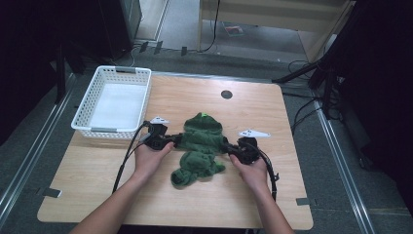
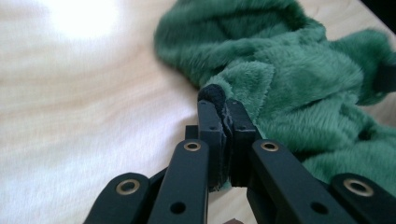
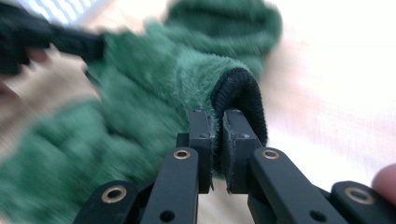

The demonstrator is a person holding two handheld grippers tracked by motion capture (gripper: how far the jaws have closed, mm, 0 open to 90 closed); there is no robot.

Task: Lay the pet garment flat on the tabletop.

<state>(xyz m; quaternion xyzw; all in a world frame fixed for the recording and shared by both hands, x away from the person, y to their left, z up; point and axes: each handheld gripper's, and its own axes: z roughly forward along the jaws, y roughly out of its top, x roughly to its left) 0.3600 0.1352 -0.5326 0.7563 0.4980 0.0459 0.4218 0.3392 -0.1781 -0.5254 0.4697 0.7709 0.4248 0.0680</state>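
Claws level, facing inward — each clamping the green garment's sleeve.

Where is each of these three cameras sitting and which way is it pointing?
High view: above the person's side, looking forward and down on the table; forearms, left gripper and right gripper show.
Left gripper view: rides the left gripper, looking along its jaws at a green fleece garment.
Right gripper view: rides the right gripper, jaws clamping a black-edged cuff; a fingertip shows.
Shared: all three views show the garment.
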